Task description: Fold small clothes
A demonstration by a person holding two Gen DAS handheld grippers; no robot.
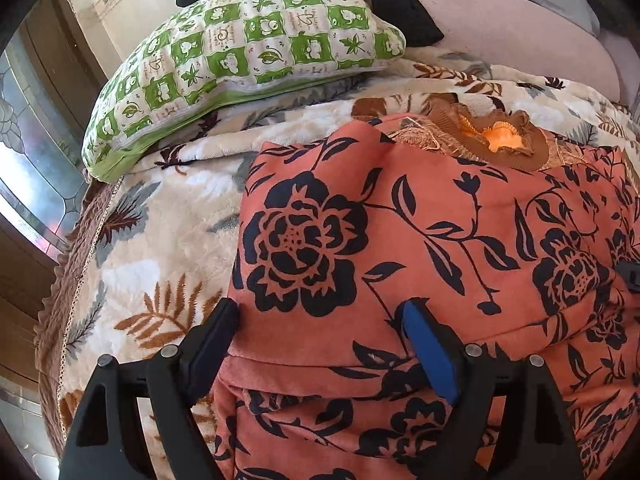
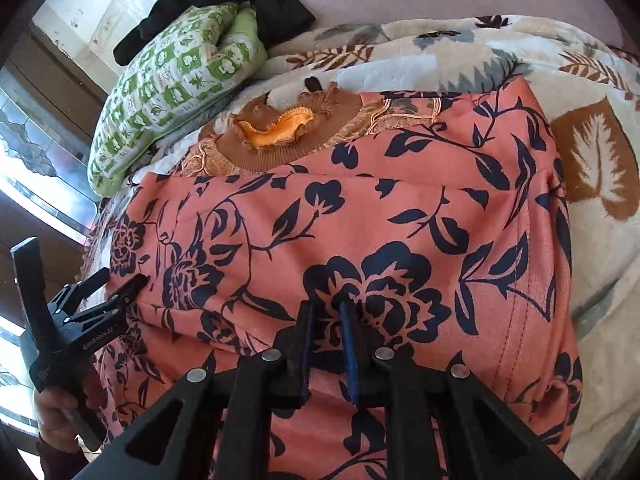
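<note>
A salmon-pink garment with a dark navy flower print [image 1: 420, 240] [image 2: 360, 232] lies on the bed, its lower part folded up over itself. Its brown knit collar with an orange lining [image 1: 504, 140] [image 2: 280, 132] shows at the far end. My left gripper [image 1: 320, 316] is open, its fingers set wide on either side of the folded edge at the garment's left side; it also shows in the right wrist view [image 2: 120, 280]. My right gripper [image 2: 326, 312] is nearly closed, with a fold of the garment between its pads.
A cream fleece blanket with brown and grey leaves [image 1: 160, 240] [image 2: 592, 168] covers the bed. A green-and-white checked pillow [image 1: 248, 52] [image 2: 172, 80] lies at the far left with black cloth [image 1: 400, 4] [image 2: 224, 0] on it. A window [image 1: 24, 168] is on the left.
</note>
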